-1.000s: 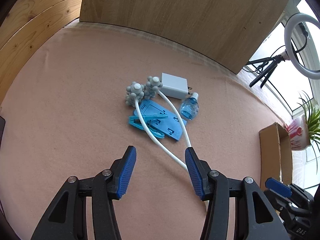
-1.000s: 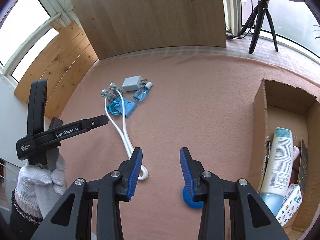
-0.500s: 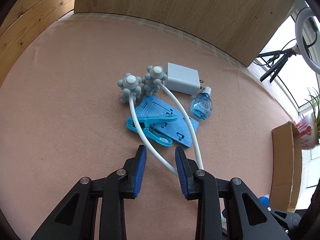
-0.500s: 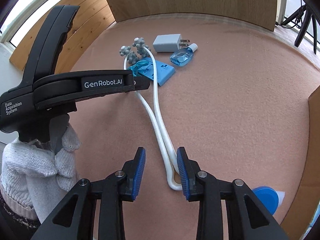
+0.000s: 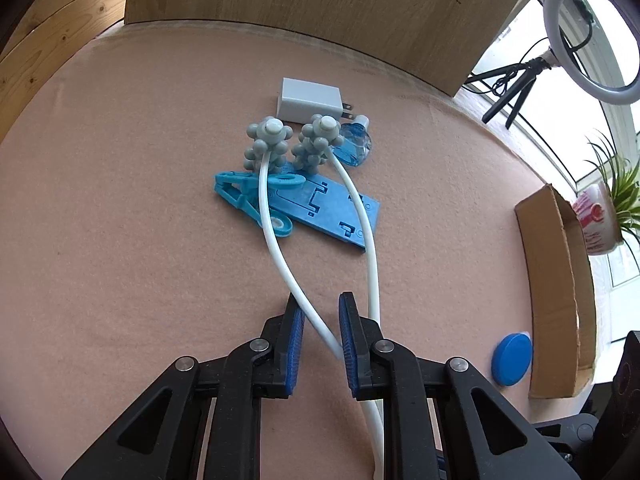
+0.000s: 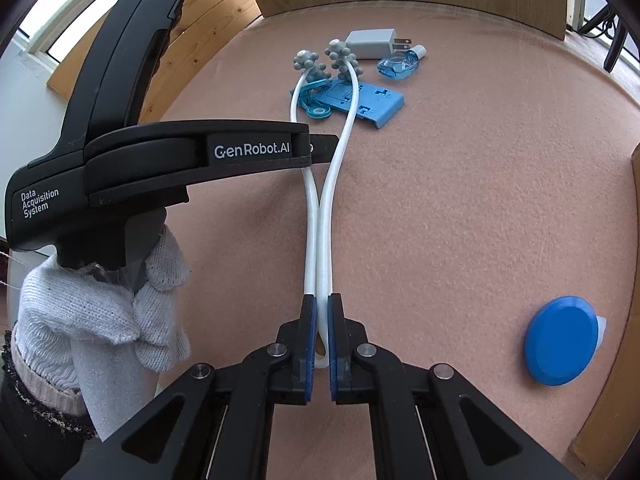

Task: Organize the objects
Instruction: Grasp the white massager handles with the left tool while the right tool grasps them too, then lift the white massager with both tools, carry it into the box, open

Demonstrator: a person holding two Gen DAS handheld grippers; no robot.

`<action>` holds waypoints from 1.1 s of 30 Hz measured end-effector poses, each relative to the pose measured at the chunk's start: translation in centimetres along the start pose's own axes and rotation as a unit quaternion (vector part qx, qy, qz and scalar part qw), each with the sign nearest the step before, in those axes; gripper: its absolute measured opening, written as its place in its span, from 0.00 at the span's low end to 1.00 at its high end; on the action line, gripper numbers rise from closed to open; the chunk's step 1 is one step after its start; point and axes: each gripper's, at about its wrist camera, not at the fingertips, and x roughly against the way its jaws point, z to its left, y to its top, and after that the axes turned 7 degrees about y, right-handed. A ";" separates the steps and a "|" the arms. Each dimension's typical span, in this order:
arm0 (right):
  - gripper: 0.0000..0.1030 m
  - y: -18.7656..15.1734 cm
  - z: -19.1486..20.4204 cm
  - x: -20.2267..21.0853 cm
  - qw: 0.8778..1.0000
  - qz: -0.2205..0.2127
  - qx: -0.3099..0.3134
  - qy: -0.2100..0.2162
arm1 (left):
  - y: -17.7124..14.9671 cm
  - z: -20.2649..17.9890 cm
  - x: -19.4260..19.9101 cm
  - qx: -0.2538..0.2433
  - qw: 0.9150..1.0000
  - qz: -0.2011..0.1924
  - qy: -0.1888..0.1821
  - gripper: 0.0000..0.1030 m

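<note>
A white U-shaped massager (image 5: 276, 248) with two grey knobbed heads (image 5: 268, 140) lies on the pink cloth, its arms crossing over a blue clip (image 5: 248, 200) and a flat blue holder (image 5: 332, 212). My left gripper (image 5: 320, 300) is closing around one white arm, which runs slantwise between the pads with a gap still showing. In the right wrist view, my right gripper (image 6: 322, 300) is shut on the massager's looped end (image 6: 326, 208), squeezing both arms together. The left gripper's black housing (image 6: 160, 152) reaches in above the arms, held by a gloved hand (image 6: 100, 312).
A white charger (image 5: 310, 100) and a small blue bottle (image 5: 354, 148) lie just beyond the grey heads. A blue round lid (image 5: 512, 358) rests near an open cardboard box (image 5: 552, 280) at the right. Wooden panels back the table; a ring light (image 5: 588, 36) stands far right.
Both grippers came down toward the massager and narrowed. The right one shut on the looped end, pinching the two arms together. The left one now straddles one white arm.
</note>
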 end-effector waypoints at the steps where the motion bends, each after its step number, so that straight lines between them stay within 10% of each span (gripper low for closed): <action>1: 0.05 -0.5 0.0 0.1 1.000 0.003 0.001 0.003 | -0.5 -0.4 0.1 -0.006 1.000 0.003 -0.005 0.18; 13: 0.19 -2.3 -3.0 4.0 0.998 -0.039 -0.040 -0.014 | -3.1 -1.1 1.8 -0.022 1.000 -0.002 -0.004 0.19; 18: 0.20 0.3 -3.8 4.9 0.995 -0.068 -0.079 0.006 | -3.1 0.4 3.0 -0.002 1.000 -0.019 -0.010 0.38; 33: 0.21 6.8 -2.4 -0.4 0.993 -0.052 -0.099 0.026 | -3.3 0.2 2.3 -0.019 0.999 -0.011 -0.036 0.22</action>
